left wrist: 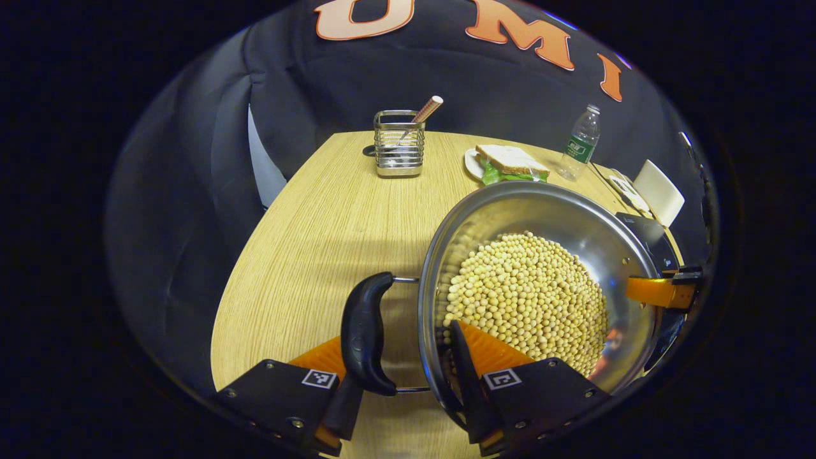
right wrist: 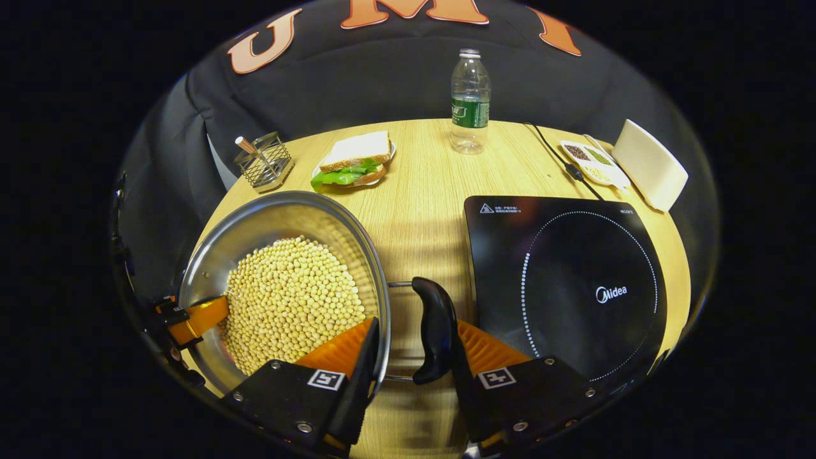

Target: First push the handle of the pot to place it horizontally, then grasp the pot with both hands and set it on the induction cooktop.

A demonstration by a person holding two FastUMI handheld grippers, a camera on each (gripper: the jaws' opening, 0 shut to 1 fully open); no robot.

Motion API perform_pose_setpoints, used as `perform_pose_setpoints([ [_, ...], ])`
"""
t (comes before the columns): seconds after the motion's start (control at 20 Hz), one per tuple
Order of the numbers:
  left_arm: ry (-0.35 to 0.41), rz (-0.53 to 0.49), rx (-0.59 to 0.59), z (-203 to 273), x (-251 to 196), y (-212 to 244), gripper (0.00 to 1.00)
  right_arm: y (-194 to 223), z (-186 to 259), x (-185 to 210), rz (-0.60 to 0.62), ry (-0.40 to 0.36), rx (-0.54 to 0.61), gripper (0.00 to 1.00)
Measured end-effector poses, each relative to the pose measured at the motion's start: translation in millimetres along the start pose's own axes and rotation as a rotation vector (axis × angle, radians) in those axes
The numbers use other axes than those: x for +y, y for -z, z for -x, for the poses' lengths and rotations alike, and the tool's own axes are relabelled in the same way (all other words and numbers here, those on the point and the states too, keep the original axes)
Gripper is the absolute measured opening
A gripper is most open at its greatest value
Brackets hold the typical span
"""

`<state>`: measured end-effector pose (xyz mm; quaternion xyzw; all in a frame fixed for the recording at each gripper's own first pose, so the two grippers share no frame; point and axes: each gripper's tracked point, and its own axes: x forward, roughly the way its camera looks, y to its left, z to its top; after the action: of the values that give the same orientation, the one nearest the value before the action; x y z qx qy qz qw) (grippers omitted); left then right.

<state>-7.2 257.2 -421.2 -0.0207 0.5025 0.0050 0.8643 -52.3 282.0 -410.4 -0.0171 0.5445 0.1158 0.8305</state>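
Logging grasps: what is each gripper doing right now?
Left gripper: fingers straddle pot rim and handle; clamping cannot be told.
Right gripper: likewise, at the opposite handle.

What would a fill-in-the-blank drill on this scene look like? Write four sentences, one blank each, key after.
The pot is full of pale round ____.
The left gripper and the right gripper each have one finger inside the pot and the other outside a black ____.
The sandwich lies on a white ____.
The bottle stands ____ on the table, beyond the induction cooktop.
Missing words: beans; handle; plate; upright.
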Motion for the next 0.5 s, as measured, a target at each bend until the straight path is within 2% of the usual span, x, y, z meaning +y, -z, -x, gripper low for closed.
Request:
perform_pose_setpoints([
  [0.2,-0.024,-0.067,-0.019,-0.3,1.8,-10.0,0.77,-1.3,0.0,0.1,0.002,-0.002,-0.005,0.62],
  [0.3,-0.028,-0.065,-0.026,-3.7,0.4,-14.1,0.81,-1.3,0.1,-0.1,0.003,-0.002,-0.005,0.62],
  [0.4,-0.038,-0.05,-0.042,-3.1,2.3,-17.6,0.81,-0.6,0.0,1.0,0.0,-0.001,-0.003,0.62],
  [0.5,-0.039,-0.031,-0.055,-2.4,3.2,-19.1,0.77,-1.6,0.4,1.3,-0.004,0.004,0.002,0.61],
])
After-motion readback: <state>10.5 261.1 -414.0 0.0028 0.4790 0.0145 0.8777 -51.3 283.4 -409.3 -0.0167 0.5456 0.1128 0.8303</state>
